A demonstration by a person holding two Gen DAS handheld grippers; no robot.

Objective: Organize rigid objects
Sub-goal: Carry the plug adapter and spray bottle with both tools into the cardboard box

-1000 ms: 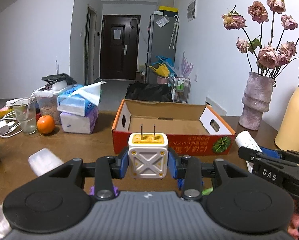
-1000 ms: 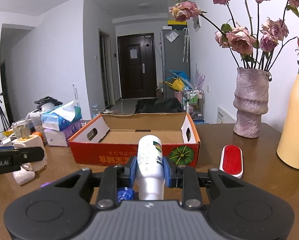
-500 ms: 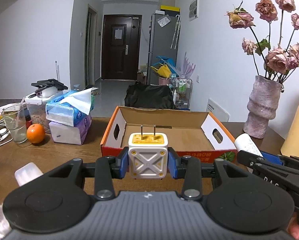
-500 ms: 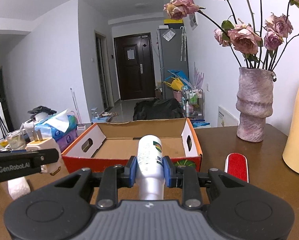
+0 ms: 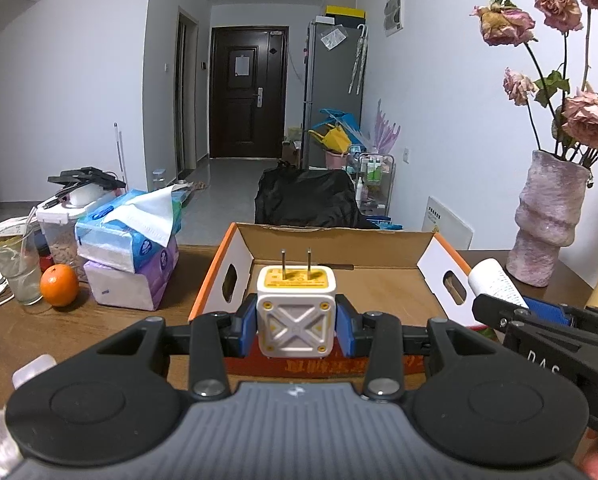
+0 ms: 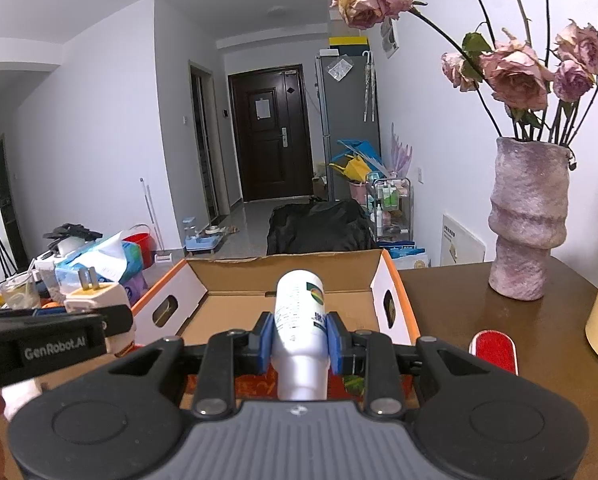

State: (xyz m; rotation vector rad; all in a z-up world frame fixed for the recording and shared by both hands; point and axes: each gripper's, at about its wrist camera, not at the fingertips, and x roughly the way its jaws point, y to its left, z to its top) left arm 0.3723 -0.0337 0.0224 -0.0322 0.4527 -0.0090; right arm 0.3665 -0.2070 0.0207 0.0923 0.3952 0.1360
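My left claw (image 5: 296,326) grips the plug (image 5: 296,312); my right claw (image 6: 299,340) grips the bottle (image 6: 299,320), both seemingly over the box (image 6: 203,280) edge.

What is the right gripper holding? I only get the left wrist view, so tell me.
Observer: The right gripper is shut on a white bottle, with the bottle's narrow end toward the camera.
Operator: Check the table right of the box.
Observer: A red brush lies flat there, apart from the box.
Operator: Report the floor past the table's left end.
Observer: A red bucket stands there, behind the tissue packs.
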